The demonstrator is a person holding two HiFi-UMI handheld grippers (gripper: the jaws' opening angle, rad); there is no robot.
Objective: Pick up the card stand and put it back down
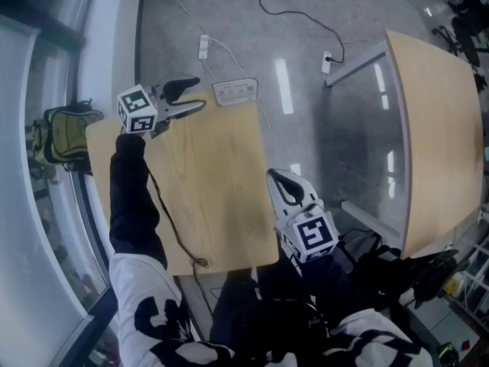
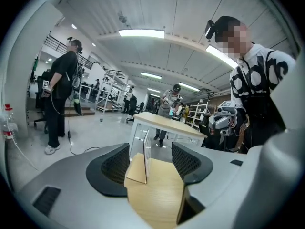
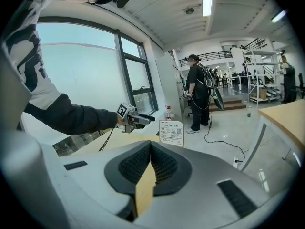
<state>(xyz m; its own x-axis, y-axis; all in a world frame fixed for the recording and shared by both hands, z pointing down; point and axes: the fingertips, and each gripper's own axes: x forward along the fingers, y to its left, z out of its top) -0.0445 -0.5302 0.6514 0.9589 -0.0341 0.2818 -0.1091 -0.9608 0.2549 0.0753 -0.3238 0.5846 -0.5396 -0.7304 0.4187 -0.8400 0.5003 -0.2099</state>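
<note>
The worktop (image 1: 199,197) fills the middle-left of the head view, with bare floor (image 1: 306,128) right beyond its top edge. That drop is my main worry.

My left tool (image 1: 200,92) is at the upper left, its jaws spread wide and pinching nothing. My right tool (image 1: 276,178) waits at the lower middle, jaws pressed together on nothing, well apart from the action.

The card stand (image 1: 234,92) stands upright at the worktop's top edge, just to the right of my left jaw tips. In the left gripper view it shows edge-on in the gap, with clear air on both sides.

I reckon the stand is light and thin, so one jaw brushing it sideways could tip it flat or push it over the edge. If I close off-centre, one pad would land first and twist it. The clear plate looks slick, so a weak pinch might let it slide.

The thin cable (image 1: 172,228) trailing from my left sleeve across the worktop could snag and jerk my aim.
</note>
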